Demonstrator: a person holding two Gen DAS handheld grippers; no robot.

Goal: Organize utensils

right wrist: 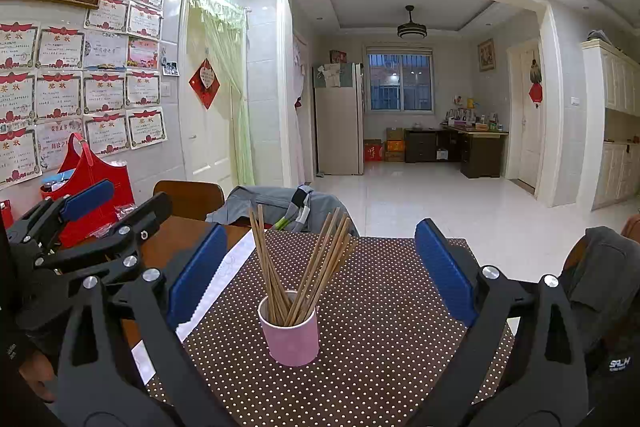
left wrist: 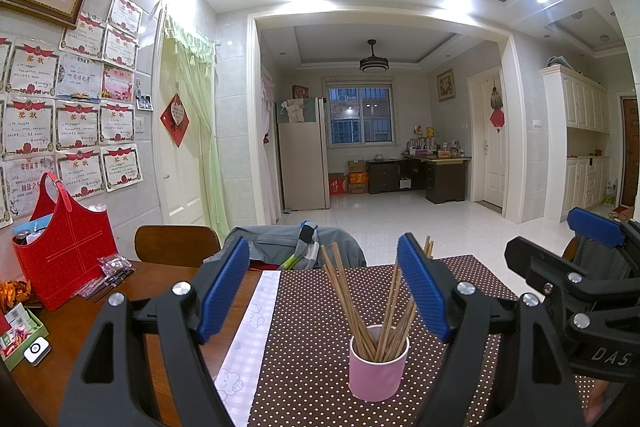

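A pink cup (left wrist: 378, 363) (right wrist: 292, 333) stands upright on the brown dotted placemat (left wrist: 312, 339) (right wrist: 384, 307). Several wooden chopsticks (left wrist: 360, 303) (right wrist: 296, 263) lean out of it in a fan. My left gripper (left wrist: 324, 267) is open, its blue pads on either side of the chopsticks and above the cup, holding nothing. My right gripper (right wrist: 320, 255) is open too, with the cup and chopsticks between and beyond its fingers. Each gripper shows at the edge of the other's view: the right gripper (left wrist: 560, 247), the left gripper (right wrist: 116, 203).
A red bag (left wrist: 66, 243) (right wrist: 92, 183) stands at the table's left by the wall, with small packets (left wrist: 112, 267) beside it and a green box (left wrist: 20, 335) nearer. Chairs (left wrist: 176, 245) draped with a grey jacket (left wrist: 288, 243) line the far edge. A pale checked cloth strip (left wrist: 248, 331) borders the placemat.
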